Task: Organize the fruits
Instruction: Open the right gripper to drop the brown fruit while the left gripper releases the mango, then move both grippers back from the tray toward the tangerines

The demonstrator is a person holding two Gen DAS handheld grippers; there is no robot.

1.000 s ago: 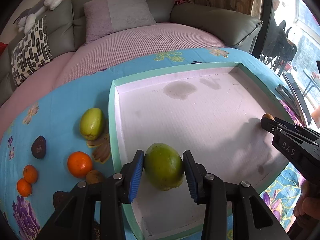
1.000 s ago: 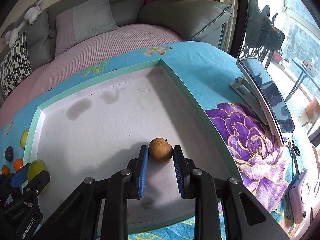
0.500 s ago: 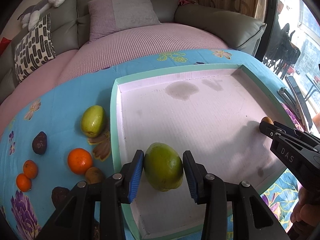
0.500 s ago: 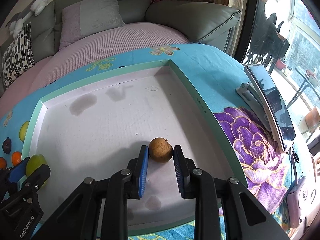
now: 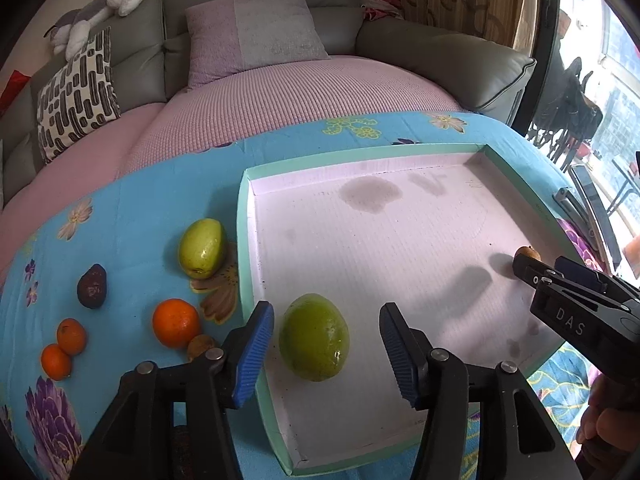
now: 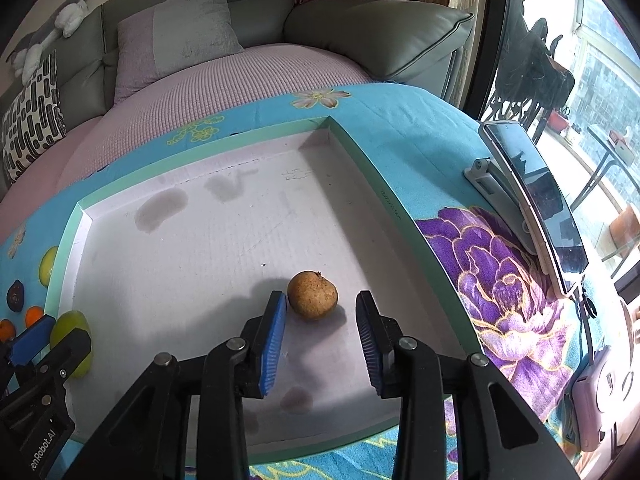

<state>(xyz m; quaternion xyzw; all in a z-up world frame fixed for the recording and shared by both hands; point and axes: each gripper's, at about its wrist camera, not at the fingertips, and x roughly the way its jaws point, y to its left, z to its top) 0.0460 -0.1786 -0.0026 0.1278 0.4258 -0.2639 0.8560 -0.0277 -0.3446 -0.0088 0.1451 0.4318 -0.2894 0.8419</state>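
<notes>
While both claws are spread wide, the green mango (image 5: 314, 342) is released by the left gripper (image 5: 326, 350) lower centre in the tray (image 5: 243, 240), and the brown fruit (image 6: 313, 295) by the right gripper (image 6: 321, 326).

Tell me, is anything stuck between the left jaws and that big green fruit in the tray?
No, nothing visible is. The left gripper is open, its jaws on either side of the green fruit, which rests on the white tray floor. Only bare tray floor shows in the gaps.
</notes>
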